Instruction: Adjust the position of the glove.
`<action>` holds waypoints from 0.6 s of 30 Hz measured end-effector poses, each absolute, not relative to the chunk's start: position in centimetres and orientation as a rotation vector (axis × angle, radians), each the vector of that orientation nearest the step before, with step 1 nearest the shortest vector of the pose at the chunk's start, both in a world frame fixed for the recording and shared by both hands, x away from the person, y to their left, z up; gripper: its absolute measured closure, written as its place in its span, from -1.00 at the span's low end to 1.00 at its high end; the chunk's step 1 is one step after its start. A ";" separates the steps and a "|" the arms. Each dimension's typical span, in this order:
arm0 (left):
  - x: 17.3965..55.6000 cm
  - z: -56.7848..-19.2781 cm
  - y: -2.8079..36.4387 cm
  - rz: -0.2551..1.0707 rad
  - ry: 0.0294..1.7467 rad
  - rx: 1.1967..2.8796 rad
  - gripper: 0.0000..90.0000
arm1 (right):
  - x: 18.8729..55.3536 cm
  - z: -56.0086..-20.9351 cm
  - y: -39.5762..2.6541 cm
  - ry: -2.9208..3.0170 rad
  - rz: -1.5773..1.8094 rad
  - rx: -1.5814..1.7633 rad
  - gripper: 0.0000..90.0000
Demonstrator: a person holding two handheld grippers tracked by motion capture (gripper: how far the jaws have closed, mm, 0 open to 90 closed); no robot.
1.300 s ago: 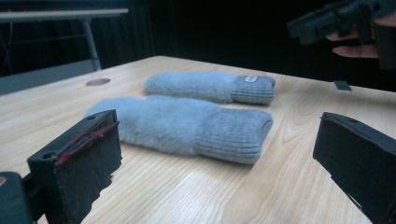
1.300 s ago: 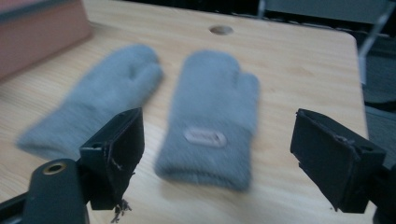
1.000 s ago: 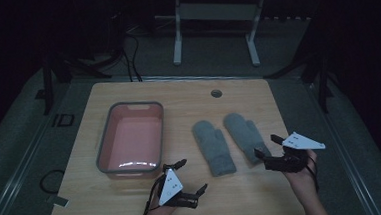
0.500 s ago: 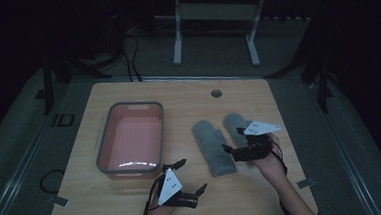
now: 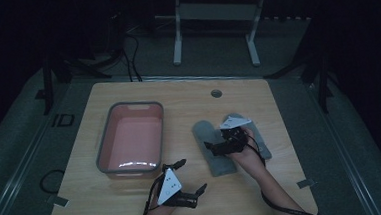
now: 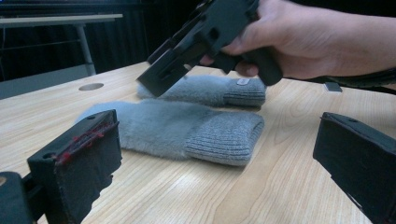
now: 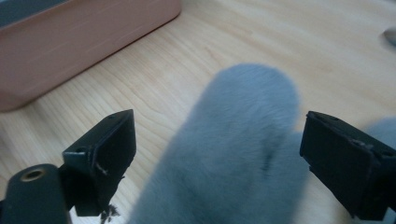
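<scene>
Two grey mittens (image 5: 216, 148) lie side by side just right of the pink tub (image 5: 130, 136); right gripper (image 5: 220, 147) hangs over the nearer mitten, jaws spread either side, likely lining up a grab; left gripper (image 5: 188, 176) waits in front of the tub, jaws apart, empty.

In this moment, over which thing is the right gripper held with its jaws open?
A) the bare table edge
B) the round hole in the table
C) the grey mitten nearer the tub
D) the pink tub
C: the right gripper hangs open over the grey mitten, whose fluffy body lies between its jaws in the right gripper view, beside the pink tub.
</scene>
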State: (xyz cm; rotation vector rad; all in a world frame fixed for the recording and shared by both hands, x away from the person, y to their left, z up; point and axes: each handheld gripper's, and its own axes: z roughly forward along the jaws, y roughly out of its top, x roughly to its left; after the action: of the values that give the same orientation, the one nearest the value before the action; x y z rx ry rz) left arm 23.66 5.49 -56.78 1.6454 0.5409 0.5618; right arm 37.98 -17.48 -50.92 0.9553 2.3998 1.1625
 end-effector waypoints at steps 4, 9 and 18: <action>23.6 -56.8 5.5 0.557 0.538 1.647 -0.97 | 38.5 -51.9 -16.7 2.395 1.101 1.001 -0.70; 23.6 -56.8 5.5 0.557 0.537 1.647 -0.97 | 38.8 -52.8 -16.7 2.391 1.058 1.032 -0.30; 23.6 -56.8 5.5 0.555 0.537 1.648 -0.97 | 39.1 -54.7 -15.6 2.434 0.923 1.090 0.08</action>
State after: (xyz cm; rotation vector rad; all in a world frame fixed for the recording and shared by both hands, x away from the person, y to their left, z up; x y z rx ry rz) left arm 23.63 5.46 -56.77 1.6478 0.5367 0.5549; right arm 39.06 -15.63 -54.75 1.0900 2.4345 0.9234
